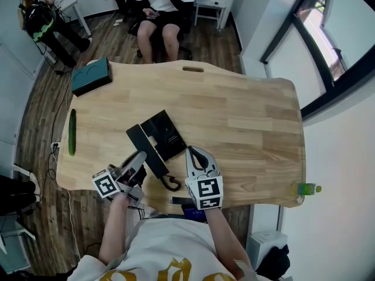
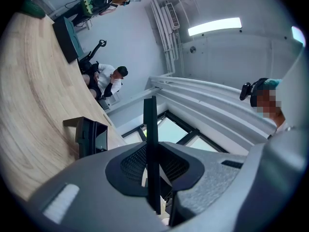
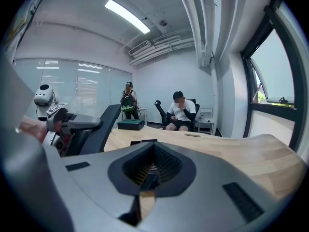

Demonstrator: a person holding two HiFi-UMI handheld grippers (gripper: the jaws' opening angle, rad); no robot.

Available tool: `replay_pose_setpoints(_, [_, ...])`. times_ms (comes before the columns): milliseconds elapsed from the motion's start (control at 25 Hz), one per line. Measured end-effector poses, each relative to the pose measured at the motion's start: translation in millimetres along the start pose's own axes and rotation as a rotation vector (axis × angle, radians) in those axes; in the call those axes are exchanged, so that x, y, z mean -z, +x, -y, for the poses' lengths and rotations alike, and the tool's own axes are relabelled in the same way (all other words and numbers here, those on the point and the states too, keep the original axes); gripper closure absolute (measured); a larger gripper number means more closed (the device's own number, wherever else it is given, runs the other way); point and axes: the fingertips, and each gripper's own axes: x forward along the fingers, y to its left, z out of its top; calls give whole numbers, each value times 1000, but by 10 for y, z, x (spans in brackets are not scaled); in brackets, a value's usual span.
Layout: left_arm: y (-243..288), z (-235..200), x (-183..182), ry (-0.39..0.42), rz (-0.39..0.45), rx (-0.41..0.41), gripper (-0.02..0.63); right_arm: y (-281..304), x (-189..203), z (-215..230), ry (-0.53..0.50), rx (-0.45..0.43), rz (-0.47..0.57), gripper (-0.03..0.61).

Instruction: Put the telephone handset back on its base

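Observation:
The black telephone base [image 1: 166, 132] lies on the wooden table [image 1: 246, 116], a little left of its middle. The long black handset [image 1: 147, 150] is tilted beside the base's left edge, and its coiled cord [image 1: 171, 183] trails toward the near edge. My left gripper [image 1: 140, 156] is shut on the handset. In the left gripper view the handset [image 2: 150, 122] shows as a thin upright slab between the jaws, with the base [image 2: 90, 137] beyond. My right gripper [image 1: 192, 151] rests shut and empty just right of the base. In the right gripper view the handset [image 3: 99, 124] rises at the left.
A teal box [image 1: 91, 76] sits at the far left corner and a cucumber [image 1: 72, 132] lies along the left edge. A green bottle [image 1: 306, 188] is by the near right corner. One person sits on a chair [image 1: 161, 10] behind the table.

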Motion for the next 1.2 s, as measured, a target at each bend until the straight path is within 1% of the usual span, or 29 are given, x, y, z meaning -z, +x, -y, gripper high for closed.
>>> replay_pose_setpoints(200, [26, -115, 49, -5, -10, -16, 543, 17, 17, 44, -12, 23, 2, 574])
replay_pose_setpoints(360, [48, -212, 57, -7, -10, -33, 543, 70, 48, 81, -11, 22, -1, 574])
replay_pose_setpoints(1200, [122, -751, 183, -76, 0, -106, 543, 312, 437, 181, 12, -3, -119, 574])
